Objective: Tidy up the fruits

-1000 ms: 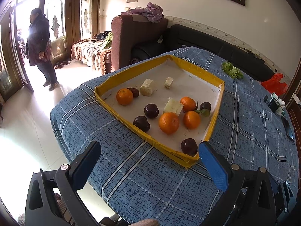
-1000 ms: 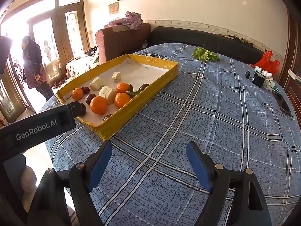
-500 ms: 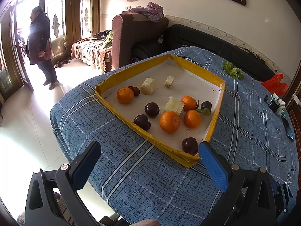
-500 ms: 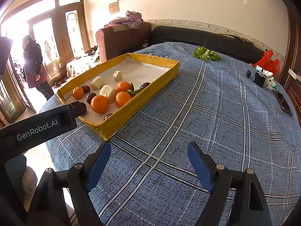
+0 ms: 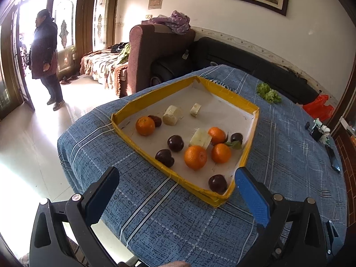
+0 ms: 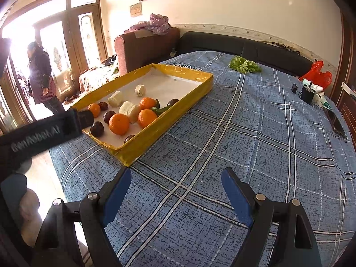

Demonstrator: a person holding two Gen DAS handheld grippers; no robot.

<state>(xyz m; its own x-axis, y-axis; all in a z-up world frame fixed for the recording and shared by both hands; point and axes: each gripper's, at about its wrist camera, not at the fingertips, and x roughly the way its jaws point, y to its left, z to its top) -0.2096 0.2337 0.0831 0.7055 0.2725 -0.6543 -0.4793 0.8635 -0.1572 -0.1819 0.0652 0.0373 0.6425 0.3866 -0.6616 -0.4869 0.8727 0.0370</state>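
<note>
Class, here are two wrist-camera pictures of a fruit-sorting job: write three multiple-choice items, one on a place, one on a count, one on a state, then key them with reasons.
1. Where does the leafy green bunch lie?
A. inside the yellow tray
B. on the blue cloth beyond the tray
C. on the floor

2. How many oranges lie in the yellow tray?
A. two
B. four
C. six

3. How does the left gripper stand?
A. open, holding nothing
B. shut on a plum
C. shut on an orange

Key:
1 B, the greens rest on the blue cloth past the tray's far end.
2 B, the left wrist view shows four oranges among the dark plums and pale chunks.
3 A, its fingers are spread wide with only cloth and the tray's corner between them.
</note>
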